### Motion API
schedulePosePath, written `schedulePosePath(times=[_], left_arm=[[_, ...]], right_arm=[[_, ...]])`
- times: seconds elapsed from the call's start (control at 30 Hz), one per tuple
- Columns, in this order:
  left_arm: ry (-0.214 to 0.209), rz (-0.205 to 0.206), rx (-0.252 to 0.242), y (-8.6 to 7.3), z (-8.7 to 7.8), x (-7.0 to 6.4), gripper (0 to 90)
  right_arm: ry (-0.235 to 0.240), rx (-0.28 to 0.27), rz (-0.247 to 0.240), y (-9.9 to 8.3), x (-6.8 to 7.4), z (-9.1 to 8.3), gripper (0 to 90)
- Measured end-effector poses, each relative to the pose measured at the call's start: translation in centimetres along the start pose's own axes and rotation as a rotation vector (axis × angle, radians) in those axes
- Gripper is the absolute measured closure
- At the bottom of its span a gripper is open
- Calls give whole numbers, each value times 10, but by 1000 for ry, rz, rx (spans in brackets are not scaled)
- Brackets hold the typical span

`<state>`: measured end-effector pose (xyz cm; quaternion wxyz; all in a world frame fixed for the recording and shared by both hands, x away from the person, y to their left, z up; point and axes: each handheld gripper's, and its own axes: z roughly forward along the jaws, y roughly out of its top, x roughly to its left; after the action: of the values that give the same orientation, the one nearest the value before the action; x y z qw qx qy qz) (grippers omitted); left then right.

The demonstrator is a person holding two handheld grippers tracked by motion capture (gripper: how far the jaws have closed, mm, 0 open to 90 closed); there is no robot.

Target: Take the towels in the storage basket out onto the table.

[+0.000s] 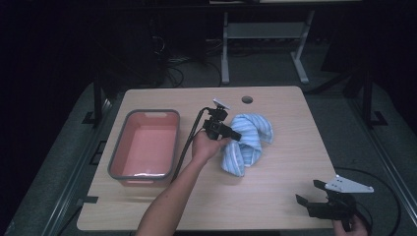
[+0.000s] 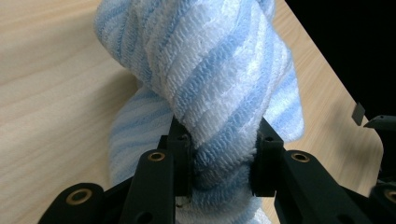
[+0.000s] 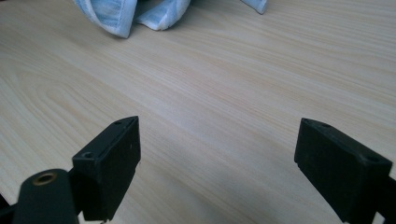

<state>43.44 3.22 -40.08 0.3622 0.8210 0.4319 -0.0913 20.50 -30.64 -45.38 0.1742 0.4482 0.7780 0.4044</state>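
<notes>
A blue-and-white striped towel (image 1: 251, 141) lies bunched and twisted at the middle of the wooden table (image 1: 285, 167). My left gripper (image 1: 237, 136) reaches into it from the left and is shut on a thick fold of the towel (image 2: 219, 93); the cloth is pinched between its two jaws and bulges above them. My right gripper (image 1: 310, 191) sits near the table's front right corner, open, with nothing but bare wood between its jaws. In the right gripper view, my right gripper (image 3: 217, 161) faces the towel's lower edge (image 3: 126, 14) far ahead.
A grey tub with a pink inside (image 1: 118, 152) stands on the left part of the table. A round cable hole (image 1: 247, 100) is near the far edge. Beyond the table are dark floor and a white table frame (image 1: 265, 34).
</notes>
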Motion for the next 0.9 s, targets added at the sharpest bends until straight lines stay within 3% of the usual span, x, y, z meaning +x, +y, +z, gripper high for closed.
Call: schedulePosePath(times=[0.47,0.9], left_arm=[[-9,-10,5,-3,11,-1,607],[-6,-3,-3,-4,9,-5,518]], right_arm=[[-1,2,-3,0,0,0,140],[1,2,2,-1,0,-1,140]])
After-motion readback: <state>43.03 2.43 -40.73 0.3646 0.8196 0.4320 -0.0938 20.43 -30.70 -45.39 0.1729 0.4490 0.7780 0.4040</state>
